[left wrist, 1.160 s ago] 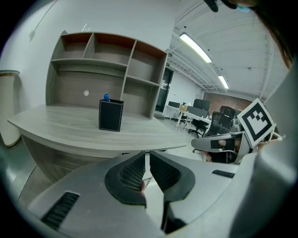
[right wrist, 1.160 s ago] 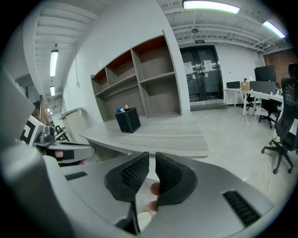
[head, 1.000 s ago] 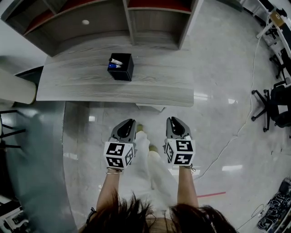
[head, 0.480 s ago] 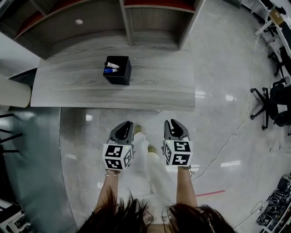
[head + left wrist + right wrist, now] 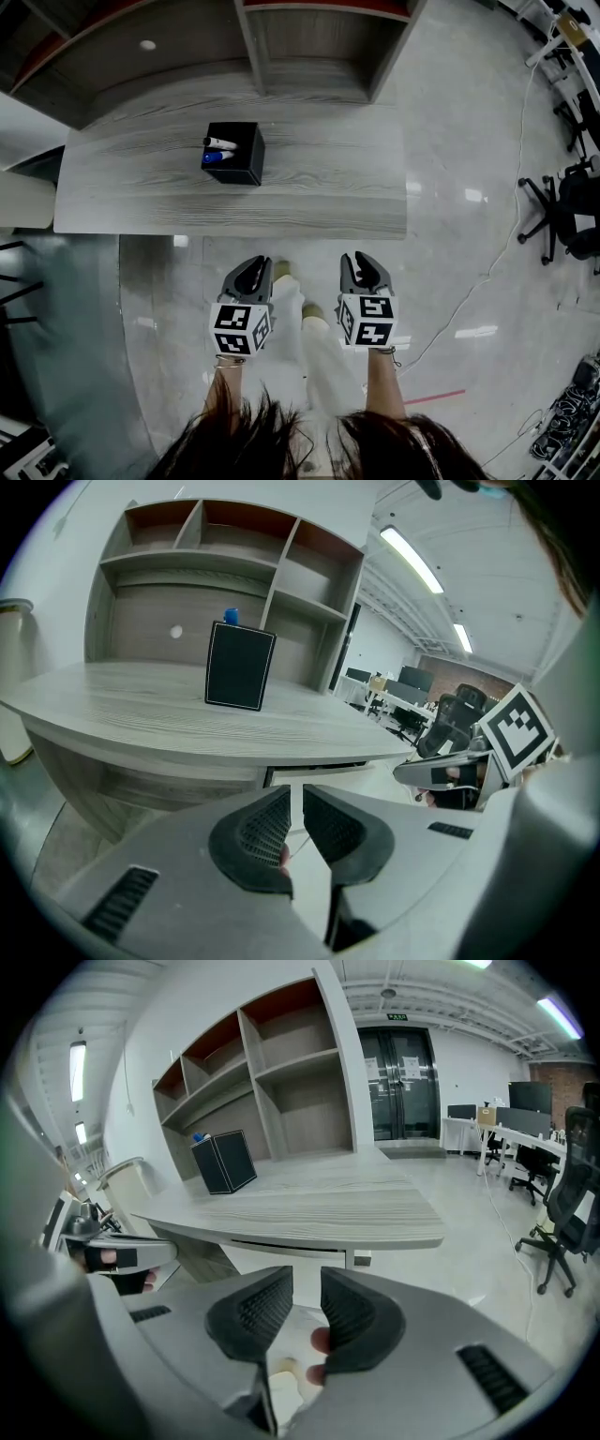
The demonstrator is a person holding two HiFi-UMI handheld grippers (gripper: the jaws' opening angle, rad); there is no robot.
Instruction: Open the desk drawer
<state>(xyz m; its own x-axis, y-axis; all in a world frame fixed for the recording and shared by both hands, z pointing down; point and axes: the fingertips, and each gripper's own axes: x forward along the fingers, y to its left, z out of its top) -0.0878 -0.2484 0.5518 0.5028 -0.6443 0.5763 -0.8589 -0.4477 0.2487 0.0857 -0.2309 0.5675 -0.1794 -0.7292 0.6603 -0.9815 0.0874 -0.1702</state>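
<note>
The grey wooden desk (image 5: 281,202) lies ahead of me. Its pale drawer front (image 5: 314,771) (image 5: 281,1246) shows closed under the desktop in both gripper views; the top hides it in the head view. My left gripper (image 5: 255,268) (image 5: 296,794) hangs short of the desk's front edge. Its jaws have just been opening to a narrow gap with nothing between them. To the right, my right gripper (image 5: 362,262) (image 5: 307,1279) is level with it. Its jaws have also just been opening, stand wider apart and are empty. Neither gripper touches the desk.
A black pen box (image 5: 232,153) stands on the desk's left half, before an open shelf unit (image 5: 309,37). The person's legs (image 5: 314,323) are between the grippers. Office chairs (image 5: 562,211) and a floor cable (image 5: 487,272) lie to the right.
Both grippers have sunk slightly and drawn a little nearer the desk's front edge. The right jaws have visibly parted, the left ones only slightly.
</note>
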